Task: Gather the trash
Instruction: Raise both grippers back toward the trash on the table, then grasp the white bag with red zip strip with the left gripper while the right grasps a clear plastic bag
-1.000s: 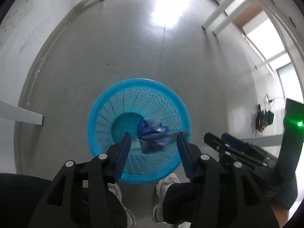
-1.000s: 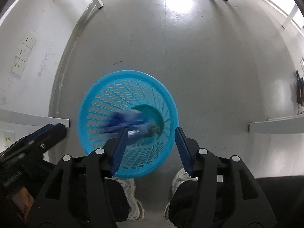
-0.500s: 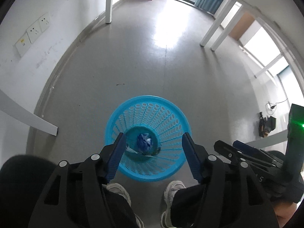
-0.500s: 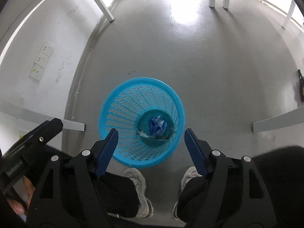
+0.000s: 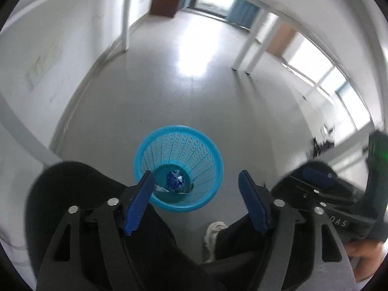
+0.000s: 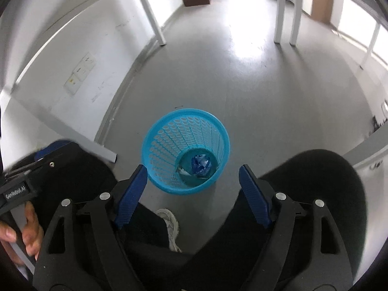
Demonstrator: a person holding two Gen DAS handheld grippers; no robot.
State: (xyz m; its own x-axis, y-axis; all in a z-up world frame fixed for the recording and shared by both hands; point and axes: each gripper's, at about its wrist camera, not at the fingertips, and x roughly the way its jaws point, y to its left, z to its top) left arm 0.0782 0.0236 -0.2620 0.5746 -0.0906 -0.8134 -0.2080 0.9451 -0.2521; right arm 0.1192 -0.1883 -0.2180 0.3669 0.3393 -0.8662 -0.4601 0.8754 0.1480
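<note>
A round blue perforated waste basket stands on the grey floor; it also shows in the right wrist view. A crumpled blue wrapper lies at its bottom, seen too in the right wrist view, with a bit of clear plastic beside it. My left gripper is open and empty, high above the basket. My right gripper is open and empty, also high above it. Each gripper shows at the edge of the other's view.
The person's dark trouser legs and white shoes are right below the grippers, next to the basket. White table legs stand farther back. A white wall with sockets runs along the left. A table edge is on the right.
The blue wrapper dropped from between the fingers into the basket and now lies at its bottom. Both grippers opened wider and rose well away from the basket.
</note>
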